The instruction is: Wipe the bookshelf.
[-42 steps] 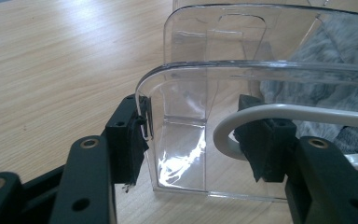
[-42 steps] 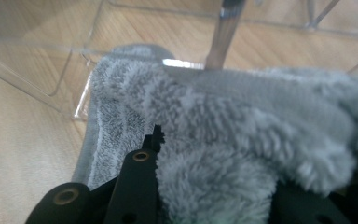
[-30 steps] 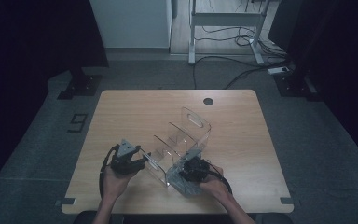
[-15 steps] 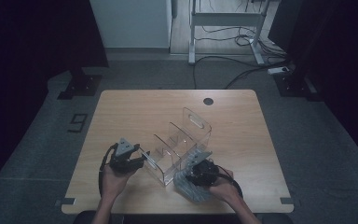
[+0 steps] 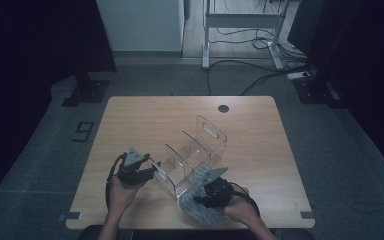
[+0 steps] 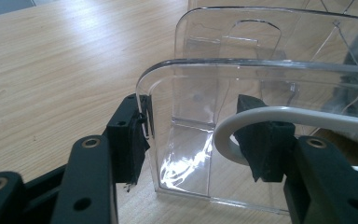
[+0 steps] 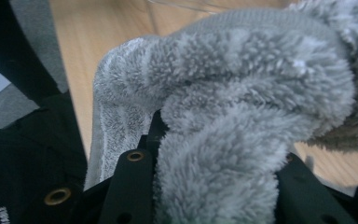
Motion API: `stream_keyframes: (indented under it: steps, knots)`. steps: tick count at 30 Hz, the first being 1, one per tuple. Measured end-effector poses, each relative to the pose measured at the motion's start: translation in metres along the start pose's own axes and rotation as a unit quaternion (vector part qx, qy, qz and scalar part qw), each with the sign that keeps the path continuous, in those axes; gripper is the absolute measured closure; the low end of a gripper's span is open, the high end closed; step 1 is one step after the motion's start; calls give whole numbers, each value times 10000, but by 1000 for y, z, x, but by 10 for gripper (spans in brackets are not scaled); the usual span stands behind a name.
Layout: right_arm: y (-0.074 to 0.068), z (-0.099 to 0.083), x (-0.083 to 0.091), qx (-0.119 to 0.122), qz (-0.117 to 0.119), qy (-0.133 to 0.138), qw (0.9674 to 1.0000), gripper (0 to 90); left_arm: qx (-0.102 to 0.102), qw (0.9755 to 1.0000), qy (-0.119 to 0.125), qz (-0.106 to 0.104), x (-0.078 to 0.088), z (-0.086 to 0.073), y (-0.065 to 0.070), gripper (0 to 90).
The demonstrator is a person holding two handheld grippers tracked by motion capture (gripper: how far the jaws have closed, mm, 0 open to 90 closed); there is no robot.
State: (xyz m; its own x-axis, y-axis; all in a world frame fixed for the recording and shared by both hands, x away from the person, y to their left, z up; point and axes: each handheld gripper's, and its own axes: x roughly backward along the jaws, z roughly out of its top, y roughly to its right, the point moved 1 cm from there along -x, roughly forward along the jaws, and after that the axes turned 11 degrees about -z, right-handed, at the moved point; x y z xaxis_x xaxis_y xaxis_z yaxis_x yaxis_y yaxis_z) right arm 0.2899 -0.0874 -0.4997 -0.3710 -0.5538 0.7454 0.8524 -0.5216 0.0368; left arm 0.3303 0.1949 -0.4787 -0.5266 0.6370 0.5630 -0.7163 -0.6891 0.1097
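Dim room with cables on the far floor, and a wooden table (image 5: 145, 120) in the middle of it. On the near half of the table sits a clear organizer (image 5: 192, 155) with upright dividers, running slantwise from near left to far right.

Left gripper (image 5: 150, 169) is at the organizer's near-left end. Its jaws straddle that end wall, one pad outside and one inside, both looking pressed onto the plastic (image 6: 191, 116). A white cable (image 6: 279, 116) loops across the inner jaw.

Right gripper (image 5: 207, 192) is just near-right of the organizer, pinching a fluffy grey cloth (image 5: 200, 207). Its jaws have just been easing apart a bit, but the cloth (image 7: 242, 121) is bunched thick between them, draped over the tips and down onto the table's near edge.
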Motion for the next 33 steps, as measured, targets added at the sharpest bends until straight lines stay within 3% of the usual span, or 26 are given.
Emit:
stream_keyframes:
  steps: [6, 11, 13, 16, 23, 29, 33]
  knots:
    - [-14, 12, -15, 180, 197, -3, 9996, 655, -1, 10000, -73, 16, -1, 2, 5, 453]
    - [-23, 21, -24, 118, 206, 73, 9997, 648, 4, 9999, -131, 38, -3, 4, 10, 453]
    - [-26, 23, -25, 12, 135, 174, 9998, 647, 29, 9999, -140, 49, -3, 4, 11, 453]
    - [-29, 26, -26, 48, -59, 221, 9997, 659, 56, 9998, -166, 72, -4, 5, 12, 453]
    - [-31, 25, -39, 176, -379, 68, 9991, 701, 44, 9998, -174, 86, -4, 5, 13, 453]
    - [-32, 18, -56, 237, -433, -227, 9985, 705, 38, 9999, -124, 78, -4, 4, 12, 452]
    - [-31, 17, -59, 219, -405, -222, 9987, 706, 34, 9999, -98, 62, -4, 4, 11, 452]
